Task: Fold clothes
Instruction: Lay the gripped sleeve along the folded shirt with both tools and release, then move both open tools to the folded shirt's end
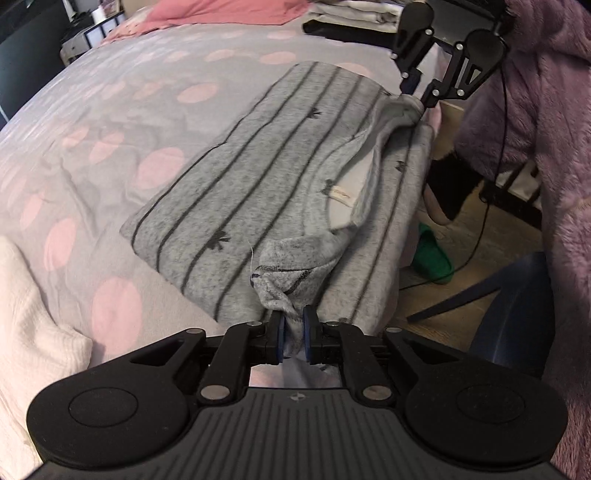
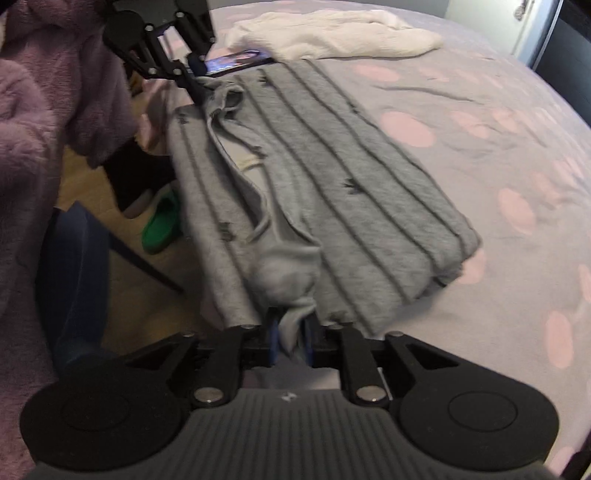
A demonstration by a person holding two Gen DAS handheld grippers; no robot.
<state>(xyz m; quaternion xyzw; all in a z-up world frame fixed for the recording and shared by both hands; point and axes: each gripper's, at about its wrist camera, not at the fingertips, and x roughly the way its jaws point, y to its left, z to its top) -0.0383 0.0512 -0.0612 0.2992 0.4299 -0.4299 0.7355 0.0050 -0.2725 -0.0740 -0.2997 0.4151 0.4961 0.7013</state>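
A grey garment with dark stripes (image 1: 258, 177) (image 2: 369, 206) lies partly folded on the bed, its near edge hanging over the bedside. My left gripper (image 1: 293, 332) is shut on a bunched corner of it. In the left wrist view my right gripper (image 1: 417, 98) pinches the opposite corner at the far end. The right wrist view shows my right gripper (image 2: 290, 336) shut on grey cloth, and my left gripper (image 2: 192, 79) holding the far corner. A loose flap with a white label (image 1: 343, 192) is lifted between the two corners.
The bed has a lilac sheet with pink dots (image 1: 110, 147) (image 2: 480, 129). White cloth (image 1: 33, 314) (image 2: 332, 33) lies on it, and a phone (image 2: 236, 61) beside that. A purple fluffy robe (image 1: 554, 129), a green slipper (image 1: 432, 258) and a blue chair (image 2: 74, 266) stand off the bedside.
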